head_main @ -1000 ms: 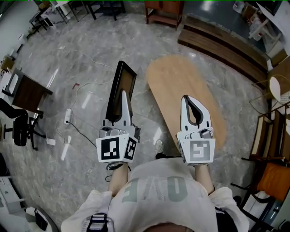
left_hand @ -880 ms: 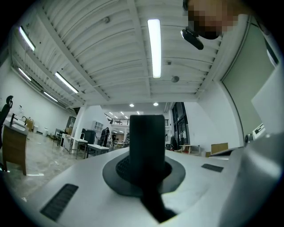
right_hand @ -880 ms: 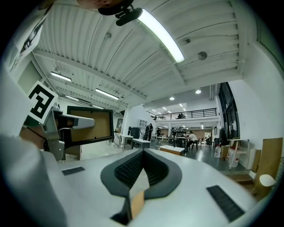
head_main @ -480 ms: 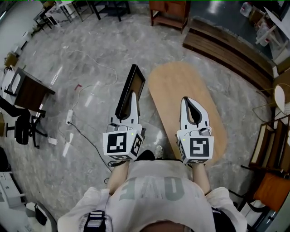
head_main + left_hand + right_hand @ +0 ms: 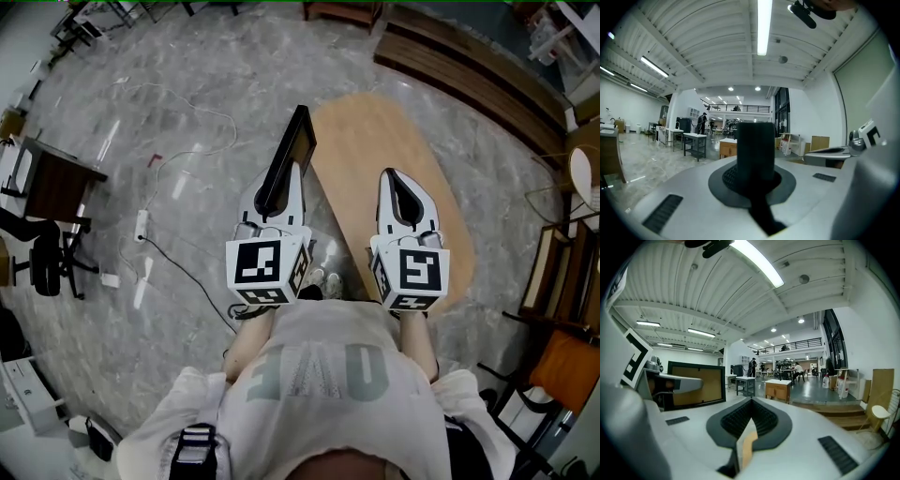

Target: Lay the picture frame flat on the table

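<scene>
The picture frame [image 5: 289, 155] is black-rimmed with a brown backing, and in the head view it stands on edge along the left rim of the oval wooden table [image 5: 375, 155]. My left gripper [image 5: 292, 171] is shut on its near edge. In the left gripper view the dark rim [image 5: 754, 150] fills the gap between the jaws. My right gripper [image 5: 395, 175] hovers over the table's near half, shut with nothing in it. In the right gripper view the frame's backing [image 5: 698, 380] shows to the left, with the left gripper across it. Whether the frame touches the table I cannot tell.
On the marble floor to the left lie a power strip with cables [image 5: 141, 225]. A dark desk [image 5: 52, 183] and an office chair [image 5: 42, 262] stand further left. Wooden steps [image 5: 469, 66] run along the upper right. Chairs [image 5: 553, 272] stand at the right edge.
Both grippers have moved to the right and forward. The frame has come from over the floor to the table's left rim, still on edge in the left gripper.
</scene>
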A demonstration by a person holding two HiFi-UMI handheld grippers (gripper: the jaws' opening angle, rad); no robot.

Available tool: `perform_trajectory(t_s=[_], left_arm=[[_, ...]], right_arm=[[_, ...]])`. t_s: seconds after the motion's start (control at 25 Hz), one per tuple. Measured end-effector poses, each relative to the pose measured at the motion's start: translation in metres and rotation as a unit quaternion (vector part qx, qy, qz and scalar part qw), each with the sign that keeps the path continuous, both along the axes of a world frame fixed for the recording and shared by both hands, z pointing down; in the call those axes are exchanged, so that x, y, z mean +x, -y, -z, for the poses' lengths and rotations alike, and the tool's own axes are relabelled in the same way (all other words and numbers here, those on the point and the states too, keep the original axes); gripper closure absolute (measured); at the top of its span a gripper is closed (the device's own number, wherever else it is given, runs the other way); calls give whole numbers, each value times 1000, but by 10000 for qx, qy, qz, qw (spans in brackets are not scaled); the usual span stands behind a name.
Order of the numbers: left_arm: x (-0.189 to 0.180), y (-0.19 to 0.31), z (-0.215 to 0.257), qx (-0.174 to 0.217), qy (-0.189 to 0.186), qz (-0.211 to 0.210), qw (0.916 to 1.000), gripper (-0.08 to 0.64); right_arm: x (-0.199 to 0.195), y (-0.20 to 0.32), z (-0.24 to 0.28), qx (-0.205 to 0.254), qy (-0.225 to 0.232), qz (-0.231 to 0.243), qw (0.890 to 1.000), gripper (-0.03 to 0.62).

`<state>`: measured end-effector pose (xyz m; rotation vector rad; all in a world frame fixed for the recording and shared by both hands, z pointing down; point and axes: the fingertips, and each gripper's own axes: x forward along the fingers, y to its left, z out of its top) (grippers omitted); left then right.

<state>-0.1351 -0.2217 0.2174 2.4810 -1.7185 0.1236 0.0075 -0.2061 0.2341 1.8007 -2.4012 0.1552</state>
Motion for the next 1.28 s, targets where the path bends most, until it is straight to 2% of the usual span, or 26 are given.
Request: perform_trajectory(t_s=[0.68, 0.88, 1.0, 1.16, 1.28], left_arm=[[-16, 27, 0, 35, 24, -359, 9993, 540], [-17, 36, 11, 244, 110, -437, 9987, 541], [0, 45, 19, 523, 411, -713, 9952, 541], [38, 53, 26, 832, 717, -1228, 9863, 540], [70, 55, 22, 882, 724, -1691, 9790, 540]], right_arm=[[-18, 14, 1, -18, -98, -319, 9994, 586], [-15, 16, 17, 163, -148, -468, 9987, 586], [-1, 16, 22, 232, -118, -769, 9967, 586], [25, 10, 21, 263, 92, -1173, 9927, 586], [51, 0, 20, 286, 314, -1598, 9862, 586]])
